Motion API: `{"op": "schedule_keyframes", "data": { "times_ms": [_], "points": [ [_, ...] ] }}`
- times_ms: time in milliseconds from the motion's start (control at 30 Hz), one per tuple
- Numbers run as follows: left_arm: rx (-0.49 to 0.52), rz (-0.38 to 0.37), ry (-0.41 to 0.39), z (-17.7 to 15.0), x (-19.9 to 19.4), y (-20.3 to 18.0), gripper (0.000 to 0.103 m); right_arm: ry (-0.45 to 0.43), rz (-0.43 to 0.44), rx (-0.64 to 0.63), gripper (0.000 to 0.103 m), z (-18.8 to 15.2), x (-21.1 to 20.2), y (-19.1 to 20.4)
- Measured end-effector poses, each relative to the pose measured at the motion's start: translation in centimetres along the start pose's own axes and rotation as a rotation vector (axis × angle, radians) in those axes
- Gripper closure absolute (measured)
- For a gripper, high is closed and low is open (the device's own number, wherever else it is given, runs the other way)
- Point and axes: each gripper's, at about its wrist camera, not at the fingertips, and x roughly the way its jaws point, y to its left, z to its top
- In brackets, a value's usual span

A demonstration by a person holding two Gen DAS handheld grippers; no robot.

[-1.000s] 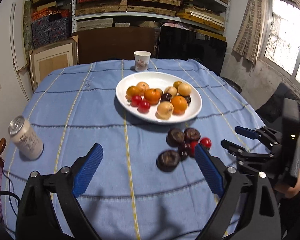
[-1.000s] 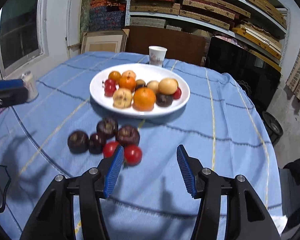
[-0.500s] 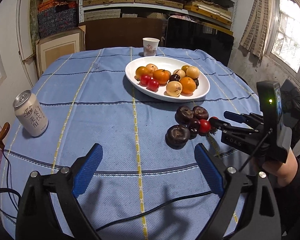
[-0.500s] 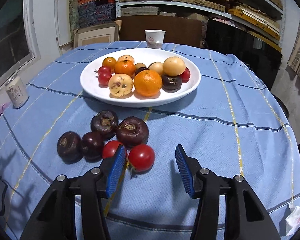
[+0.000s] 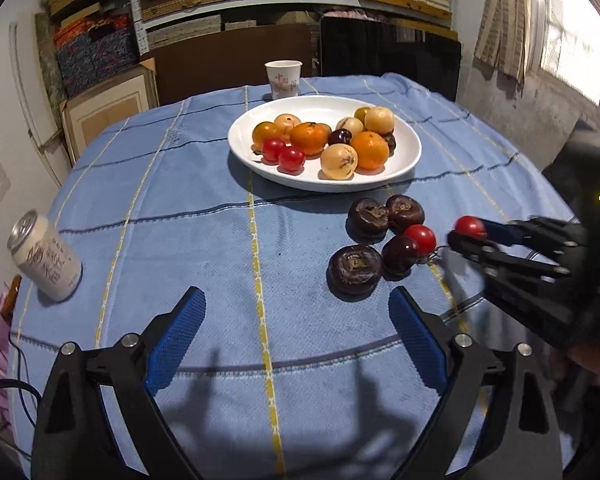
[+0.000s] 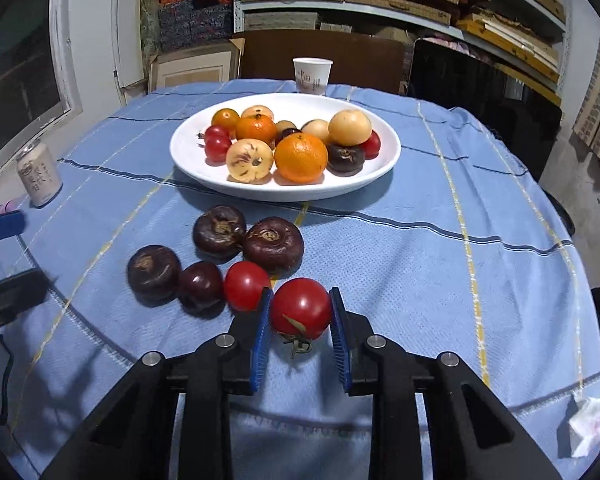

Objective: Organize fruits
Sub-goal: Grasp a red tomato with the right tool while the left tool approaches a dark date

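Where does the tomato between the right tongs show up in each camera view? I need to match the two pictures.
Left wrist view: the tomato sits far right, at mid-height, at the tips of the right tongs.
Right wrist view: the tomato is at lower centre, between the blue pads of the right tongs.
Shared landmark: the white plate of fruit lies beyond it in both views.

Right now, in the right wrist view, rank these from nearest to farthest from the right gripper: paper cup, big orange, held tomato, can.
1. Held tomato: between the right gripper fingers.
2. Big orange: straight ahead, front of the white plate.
3. Can: far left, near the table edge.
4. Paper cup: behind the plate, at the far edge.
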Motion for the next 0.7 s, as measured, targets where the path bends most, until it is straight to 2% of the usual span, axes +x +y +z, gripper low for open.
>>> {"op": "schedule_keyframes", "data": {
  "times_ms": [133,267,433,500,633,667,700],
  "points": [
    [0.056,0.018,0.034,1.0,2.7,-1.6,0.012,-0.038,0.031,-0.001,0.075,-1.5,-3.1,0.4],
    [0.049,0.003,0.088,1.4,5.3,-2.3,0.025,-0.058,0.069,0.020,0.075,-3.0,-4.7,0.4],
    [0.069,0.011,0.077,1.7,6.0,-3.3,0.025,-0.069,0.083,0.013,0.075,-3.6,-5.2,0.7],
    [0.075,-0.012,0.084,1.8,6.3,-3.7,0.026,-0.068,0.095,0.020,0.075,-3.7,-5.3,0.7],
    [0.087,0.008,0.064,1.9,6.5,-4.1,0.025,-0.068,0.096,0.026,0.075,-3.9,-5.0,0.8],
    [0.074,0.008,0.062,2.0,6.6,-3.8,0.028,-0.065,0.100,0.032,0.075,-4.0,-4.9,0.7],
    [0.063,0.002,0.065,2.1,6.7,-3.5,0.035,-0.065,0.102,0.033,0.075,-4.1,-4.9,0.7]
  ]
}}
